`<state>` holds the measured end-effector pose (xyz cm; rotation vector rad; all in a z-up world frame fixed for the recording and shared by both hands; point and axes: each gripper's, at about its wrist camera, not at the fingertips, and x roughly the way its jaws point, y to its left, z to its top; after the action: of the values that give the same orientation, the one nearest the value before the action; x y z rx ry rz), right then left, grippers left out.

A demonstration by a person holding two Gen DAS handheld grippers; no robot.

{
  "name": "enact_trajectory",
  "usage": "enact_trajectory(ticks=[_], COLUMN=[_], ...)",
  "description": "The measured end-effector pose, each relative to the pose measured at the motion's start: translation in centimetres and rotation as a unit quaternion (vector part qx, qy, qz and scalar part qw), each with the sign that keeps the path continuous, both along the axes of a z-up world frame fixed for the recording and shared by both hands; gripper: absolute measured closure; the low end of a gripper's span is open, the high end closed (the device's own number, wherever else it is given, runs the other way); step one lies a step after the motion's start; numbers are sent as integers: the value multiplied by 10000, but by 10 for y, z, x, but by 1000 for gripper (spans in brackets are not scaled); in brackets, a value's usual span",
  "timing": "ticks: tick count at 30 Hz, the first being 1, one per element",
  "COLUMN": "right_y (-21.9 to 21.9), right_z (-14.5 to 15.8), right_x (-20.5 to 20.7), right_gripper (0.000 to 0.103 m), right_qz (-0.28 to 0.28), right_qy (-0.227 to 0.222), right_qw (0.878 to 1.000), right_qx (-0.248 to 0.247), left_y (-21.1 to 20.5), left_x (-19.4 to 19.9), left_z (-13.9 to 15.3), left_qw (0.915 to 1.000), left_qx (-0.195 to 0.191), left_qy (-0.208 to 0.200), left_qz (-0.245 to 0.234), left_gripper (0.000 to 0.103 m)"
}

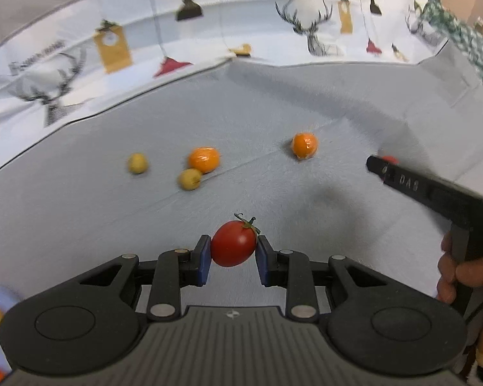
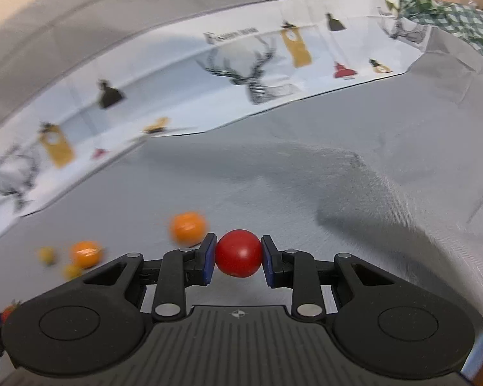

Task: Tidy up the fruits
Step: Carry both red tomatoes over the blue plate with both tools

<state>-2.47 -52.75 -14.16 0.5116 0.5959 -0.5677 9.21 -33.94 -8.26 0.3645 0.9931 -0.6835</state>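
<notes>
One stemmed tomato (image 1: pixel 233 243), stem up-right.

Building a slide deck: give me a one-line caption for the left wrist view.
Left tongs grip a stemmed red tomato above the grey cloth, oranges and yellow fruits scattered beyond.

Left gripper (image 1: pixel 233 254) is clamped on a red tomato (image 1: pixel 233 243), blue pads touching both sides. Right gripper (image 2: pixel 238 259) same deal w/ a round red fruit (image 2: pixel 238 252), pinched btwn its pads.
</notes>
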Motion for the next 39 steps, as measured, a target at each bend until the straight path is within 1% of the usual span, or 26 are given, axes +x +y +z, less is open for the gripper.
enact_trajectory(ticks=[2,4,7,9,14,17,20,25,28,34,39], right_y=[20,43,82,110,181,219,254,302,325,347,357], right_z=[19,36,57,69,100,118,133,151,158,168,170], right_x=[-12,-24,-43,-56,-87,-101,-115,-134,-143,-152,-155], right_gripper=[72,72,72,72,72,72,72,72,72,72,72], right_qz=[249,588,1122,1450,2191,2590,2893,3282,3469,3573,3665], right_qy=[-35,-107,-176,-214,-283,-312,-363,-425,-403,-404,-339], right_qw=[9995,9975,9910,9855,9713,9618,9536,9411,9354,9324,9295], right_qx=[167,389,716,860,886,824,753,687,563,360,240], left_y=[25,57,105,136,209,246,279,319,337,368,377], left_x=[-15,-34,-60,-76,-109,-126,-141,-161,-172,-182,-185], left_z=[23,44,65,74,87,96,106,119,122,121,118], left_qw=[10000,9998,9992,9983,9947,9924,9896,9842,9812,9769,9755], left_qx=[-43,6,105,192,293,276,181,72,28,-164,-268], left_qy=[-45,-145,-188,-234,-211,-311,-433,-689,-802,-682,-591], left_qz=[75,163,347,506,960,1161,1363,1627,1756,2020,2103], left_gripper=[71,71,71,71,71,71,71,71,71,71,71])
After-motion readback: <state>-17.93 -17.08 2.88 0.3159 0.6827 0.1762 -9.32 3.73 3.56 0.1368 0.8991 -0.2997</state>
